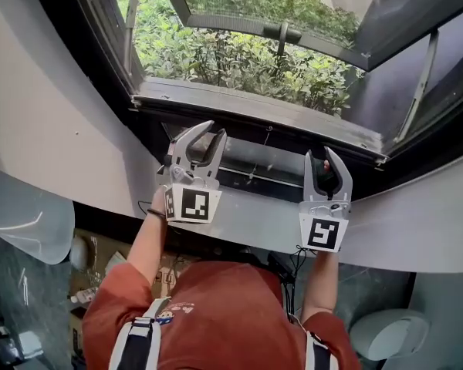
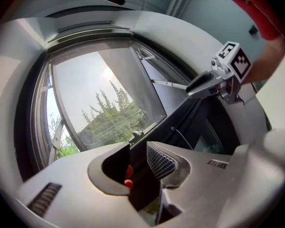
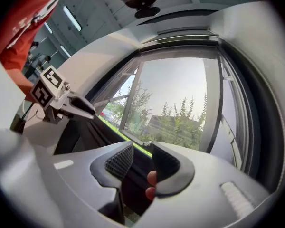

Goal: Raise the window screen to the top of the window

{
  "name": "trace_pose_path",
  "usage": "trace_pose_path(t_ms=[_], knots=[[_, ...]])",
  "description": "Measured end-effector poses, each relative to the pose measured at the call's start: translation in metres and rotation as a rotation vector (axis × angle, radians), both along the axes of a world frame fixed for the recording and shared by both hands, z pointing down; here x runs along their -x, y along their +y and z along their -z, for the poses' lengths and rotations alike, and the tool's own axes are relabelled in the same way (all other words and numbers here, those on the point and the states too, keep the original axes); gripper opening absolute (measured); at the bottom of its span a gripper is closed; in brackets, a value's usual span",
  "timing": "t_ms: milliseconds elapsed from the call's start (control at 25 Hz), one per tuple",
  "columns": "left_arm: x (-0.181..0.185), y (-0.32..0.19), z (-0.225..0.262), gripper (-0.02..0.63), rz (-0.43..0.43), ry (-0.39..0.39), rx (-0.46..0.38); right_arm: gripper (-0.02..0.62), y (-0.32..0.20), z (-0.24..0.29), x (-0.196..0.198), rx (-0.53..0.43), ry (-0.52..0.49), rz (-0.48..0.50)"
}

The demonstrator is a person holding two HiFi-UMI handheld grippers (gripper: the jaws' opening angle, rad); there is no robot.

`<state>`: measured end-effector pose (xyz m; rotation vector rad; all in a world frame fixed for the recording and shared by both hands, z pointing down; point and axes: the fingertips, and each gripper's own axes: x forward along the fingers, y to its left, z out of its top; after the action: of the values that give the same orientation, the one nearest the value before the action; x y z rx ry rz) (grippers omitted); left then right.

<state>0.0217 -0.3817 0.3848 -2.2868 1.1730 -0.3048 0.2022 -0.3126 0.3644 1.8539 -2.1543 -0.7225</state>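
In the head view the window screen's dark bottom rail lies low in the window frame, just inside the sill. My left gripper reaches toward the rail's left part and stands open; its pads show a gap with only the dark frame between them. The right gripper is at the rail's right part, also open. In the left gripper view the left gripper frames the dark rail, and the right gripper shows beyond. The right gripper view shows the right gripper apart and the left gripper further along.
The glass sash is swung outward over green shrubs. A curved white wall wraps the window on both sides. A thin cord hangs in front of the rail. White rounded chairs stand on the floor below.
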Motion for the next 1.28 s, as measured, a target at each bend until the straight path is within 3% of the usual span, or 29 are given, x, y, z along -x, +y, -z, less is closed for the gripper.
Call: trace_pose_path(t_ms=[320,440,520,640,840,1040,1280], knots=[[-0.004,-0.021,-0.032,0.149,0.029,-0.483,-0.107,0.210,-0.026,-0.057,-0.009,0.231,0.476,0.017],[0.003,-0.036,-0.046,0.158,0.047,-0.654,-0.136,0.210,-0.030,-0.064,-0.011,0.252,0.564,0.019],[0.007,-0.041,-0.053,0.160,0.049,-0.721,-0.145,0.210,-0.032,-0.070,-0.014,0.272,0.617,0.013],[0.009,-0.045,-0.058,0.164,0.045,-0.760,-0.149,0.210,-0.036,-0.076,-0.016,0.297,0.664,0.009],[0.010,-0.045,-0.055,0.164,0.032,-0.774,-0.142,0.210,-0.036,-0.075,-0.015,0.290,0.653,0.015],[0.009,-0.043,-0.057,0.164,-0.003,-0.715,-0.034,0.209,-0.035,-0.077,-0.014,0.299,0.630,0.016],[0.007,-0.043,-0.059,0.164,-0.009,-0.704,-0.045,0.209,-0.036,-0.080,-0.015,0.304,0.641,0.023]])
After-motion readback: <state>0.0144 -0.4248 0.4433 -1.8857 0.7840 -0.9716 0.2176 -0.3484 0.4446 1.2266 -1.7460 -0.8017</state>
